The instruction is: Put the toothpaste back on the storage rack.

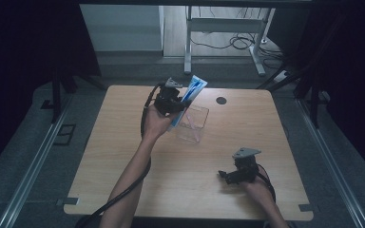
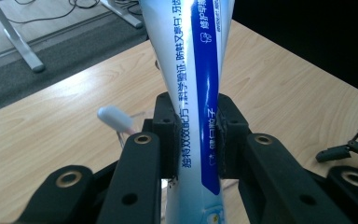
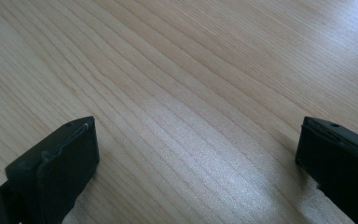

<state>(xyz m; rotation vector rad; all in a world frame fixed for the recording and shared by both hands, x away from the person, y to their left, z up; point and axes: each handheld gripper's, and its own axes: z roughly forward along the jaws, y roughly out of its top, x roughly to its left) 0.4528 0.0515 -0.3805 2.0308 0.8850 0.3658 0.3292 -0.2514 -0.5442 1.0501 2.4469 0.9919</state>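
Note:
My left gripper (image 1: pixel 173 102) is shut on a blue and white toothpaste tube (image 1: pixel 191 90), held above the far middle of the wooden table (image 1: pixel 123 156). In the left gripper view the tube (image 2: pixel 200 70) rises between the two black pads, which press on its sides at the gripper (image 2: pixel 196 140). A clear plastic box (image 1: pixel 192 124) sits on the table just right of that hand. A toothbrush head (image 2: pixel 114 119) shows behind the left jaw. My right gripper (image 1: pixel 225 176) rests low near the table's front right, its jaws wide apart with bare wood between them at the gripper (image 3: pixel 198 158).
A small black round hole (image 1: pixel 221 100) marks the table's far right part. Beyond the far edge stand a white desk frame (image 1: pixel 256 52) and loose cables on the floor. Metal rails (image 1: pixel 33 161) run along both sides of the table.

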